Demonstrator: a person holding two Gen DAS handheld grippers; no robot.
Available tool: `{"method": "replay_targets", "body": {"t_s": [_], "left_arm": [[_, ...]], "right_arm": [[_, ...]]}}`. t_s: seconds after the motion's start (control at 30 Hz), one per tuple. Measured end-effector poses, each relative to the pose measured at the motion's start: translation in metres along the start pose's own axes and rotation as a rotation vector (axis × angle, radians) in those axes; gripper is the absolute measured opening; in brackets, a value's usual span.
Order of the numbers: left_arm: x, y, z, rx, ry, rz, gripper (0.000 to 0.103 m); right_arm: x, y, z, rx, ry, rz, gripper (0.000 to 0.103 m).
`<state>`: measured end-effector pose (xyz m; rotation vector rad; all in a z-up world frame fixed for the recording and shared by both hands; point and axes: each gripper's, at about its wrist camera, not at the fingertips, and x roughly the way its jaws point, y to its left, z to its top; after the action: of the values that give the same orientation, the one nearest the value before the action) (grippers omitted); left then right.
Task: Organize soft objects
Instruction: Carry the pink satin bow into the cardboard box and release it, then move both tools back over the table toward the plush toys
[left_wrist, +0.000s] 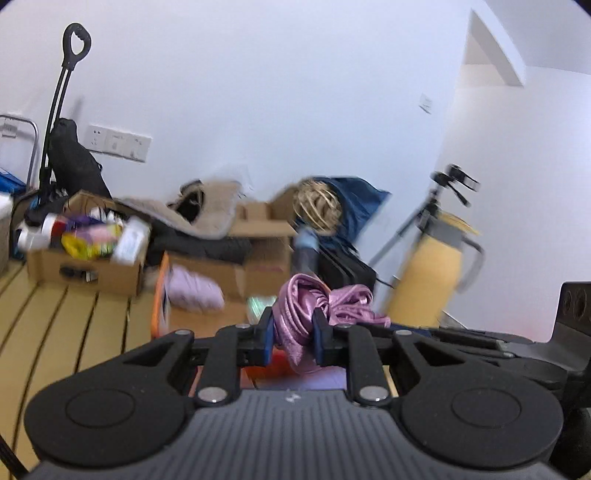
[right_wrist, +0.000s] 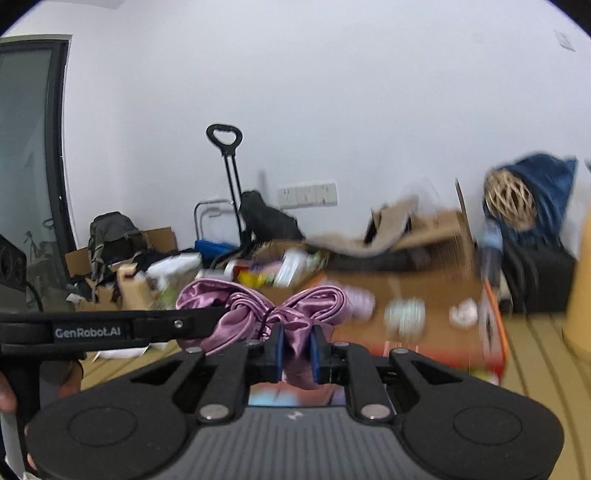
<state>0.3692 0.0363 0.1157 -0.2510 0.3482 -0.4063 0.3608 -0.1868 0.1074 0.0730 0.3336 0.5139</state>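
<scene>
A shiny pink satin cloth (left_wrist: 314, 302) hangs bunched in the air, held from both sides. My left gripper (left_wrist: 293, 338) is shut on one end, its blue pads pressing the fabric. In the right wrist view the same pink cloth (right_wrist: 266, 314) spreads like a bow, cinched in the middle by a dark band. My right gripper (right_wrist: 297, 349) is shut on its lower fold. The left gripper's black body (right_wrist: 110, 328) reaches in from the left and meets the cloth's left lobe. A hand (right_wrist: 7, 391) shows at the left edge.
Open cardboard boxes (left_wrist: 85, 254) of bottles and cloth line the white wall on the striped wooden floor (left_wrist: 55, 332). A lilac garment (left_wrist: 192, 288), a yellow cylinder (left_wrist: 424, 277), a tripod (left_wrist: 436, 206), a woven ball (right_wrist: 511, 201) on blue fabric and a black trolley handle (right_wrist: 229, 177) stand around.
</scene>
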Motion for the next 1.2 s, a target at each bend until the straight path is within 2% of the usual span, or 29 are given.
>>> {"method": "replay_targets", "body": {"t_s": [0.07,0.17,0.3,0.37,0.43,0.53,0.67,0.73,0.87,0.93,1.07,1.2], "left_arm": [[0.040,0.013,0.020,0.000,0.031,0.027,0.020],[0.096,0.036,0.029,-0.003,0.107,0.084,0.020],[0.152,0.061,0.016,0.008,0.209,0.161,0.022],[0.161,0.067,0.001,0.059,0.239,0.196,0.025],[0.156,0.069,-0.010,0.093,0.210,0.228,0.038],[0.149,0.078,-0.012,0.090,0.200,0.206,0.039],[0.136,0.075,0.000,0.102,0.165,0.223,0.039],[0.125,0.070,0.013,0.106,0.136,0.215,0.038],[0.098,0.051,0.036,0.131,0.085,0.216,0.042],[0.078,0.038,0.042,0.155,0.050,0.228,0.053],[0.027,0.011,0.037,0.241,-0.010,0.257,0.065],[-0.024,-0.012,0.028,0.242,-0.052,0.250,0.075]], "right_arm": [[0.037,-0.020,0.026,0.031,0.038,0.011,0.013],[0.103,-0.050,0.048,0.078,0.142,0.001,0.013],[0.182,-0.080,0.042,0.181,0.313,0.001,0.013],[0.212,-0.089,0.029,0.210,0.401,0.004,0.013],[0.228,-0.091,0.016,0.217,0.470,0.012,0.013],[0.235,-0.087,-0.001,0.177,0.520,0.002,0.015],[0.228,-0.085,-0.001,0.140,0.511,0.041,0.023],[0.224,-0.083,0.007,0.111,0.498,0.066,0.034],[0.191,-0.076,0.034,0.053,0.436,0.024,0.035],[0.165,-0.075,0.049,0.039,0.403,0.013,0.039],[0.098,-0.079,0.072,0.026,0.316,-0.034,0.048],[0.028,-0.082,0.073,-0.034,0.240,-0.119,0.055]]}}
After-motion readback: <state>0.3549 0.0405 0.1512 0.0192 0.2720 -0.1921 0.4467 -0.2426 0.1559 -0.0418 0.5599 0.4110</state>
